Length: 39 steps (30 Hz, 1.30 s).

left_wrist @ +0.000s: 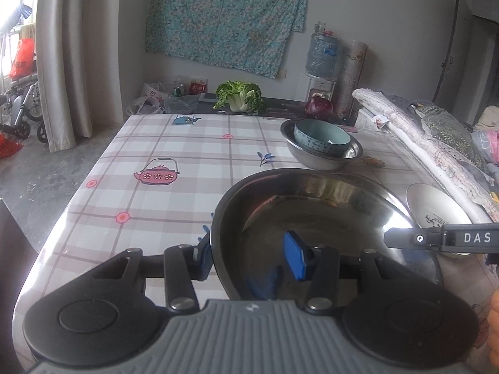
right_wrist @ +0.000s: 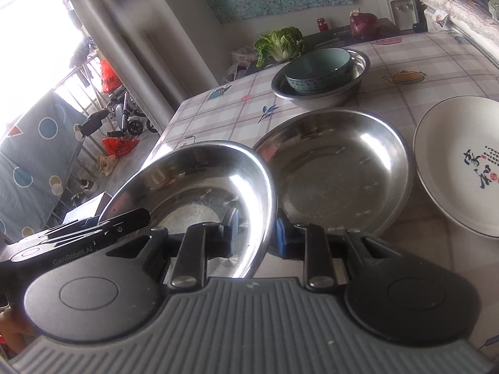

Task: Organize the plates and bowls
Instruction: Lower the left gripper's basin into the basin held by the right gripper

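Steel plate point(right_wrist: 193, 184) is hanging tilted above the bench point(left_wrist: 174, 193), both tools pinching its rim: left tool point(left_wrist: 249, 257) is clamping the near-left edge, right tool point(right_wrist: 254, 233) the right edge. A 2nd steel plate point(right_wrist: 336, 171) is lying flat just beside it, a white plate point(right_wrist: 461, 168) further right. Behind, a teal bowl point(right_wrist: 318, 68) is sitting inside a steel basin point(right_wrist: 358, 65).

"DAS" on right gripper point(left_wrist: 443, 240), "GenRobot.AI" on left gripper point(right_wrist: 78, 243)

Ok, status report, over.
Left gripper and right gripper shut on steel plate, opposite rims. Plate tilted. Second steel plate close beside it, white plate beyond.
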Available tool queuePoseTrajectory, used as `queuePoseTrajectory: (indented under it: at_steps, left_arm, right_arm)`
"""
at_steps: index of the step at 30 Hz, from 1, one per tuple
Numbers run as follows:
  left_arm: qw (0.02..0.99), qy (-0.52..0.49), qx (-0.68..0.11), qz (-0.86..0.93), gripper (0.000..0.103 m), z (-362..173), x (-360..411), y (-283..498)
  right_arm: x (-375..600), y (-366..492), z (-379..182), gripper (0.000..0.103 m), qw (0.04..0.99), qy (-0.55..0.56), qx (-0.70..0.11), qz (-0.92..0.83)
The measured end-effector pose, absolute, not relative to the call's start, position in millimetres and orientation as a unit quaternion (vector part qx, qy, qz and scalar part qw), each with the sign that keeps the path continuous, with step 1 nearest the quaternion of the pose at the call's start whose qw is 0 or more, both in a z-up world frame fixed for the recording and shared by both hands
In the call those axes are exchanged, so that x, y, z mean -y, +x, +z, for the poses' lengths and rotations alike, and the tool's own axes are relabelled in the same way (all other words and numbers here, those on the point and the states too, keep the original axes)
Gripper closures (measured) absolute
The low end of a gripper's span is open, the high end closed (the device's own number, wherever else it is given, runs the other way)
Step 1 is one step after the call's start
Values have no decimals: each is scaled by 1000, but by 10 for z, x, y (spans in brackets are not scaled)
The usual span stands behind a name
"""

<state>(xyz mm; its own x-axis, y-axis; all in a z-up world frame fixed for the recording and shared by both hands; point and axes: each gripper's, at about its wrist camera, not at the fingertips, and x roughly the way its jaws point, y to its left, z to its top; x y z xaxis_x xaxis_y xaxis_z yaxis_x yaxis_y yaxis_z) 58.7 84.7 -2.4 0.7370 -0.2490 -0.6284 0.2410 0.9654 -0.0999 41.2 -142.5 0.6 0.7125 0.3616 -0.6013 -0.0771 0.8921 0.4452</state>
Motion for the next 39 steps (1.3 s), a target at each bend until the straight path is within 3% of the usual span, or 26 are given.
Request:
queuePoseTrajectory:
  at_steps: [18, 39]
  left_arm:
    - [911, 15, -371, -181, 56, -193, -93, 950]
    - [899, 33, -404, -167, 56, -349, 160, 1226]
  right_arm:
    - [2186, 436, -183, 79, 902, 246, -352, 44]
    - [2385, 647, -333, 75, 892, 261, -367, 37]
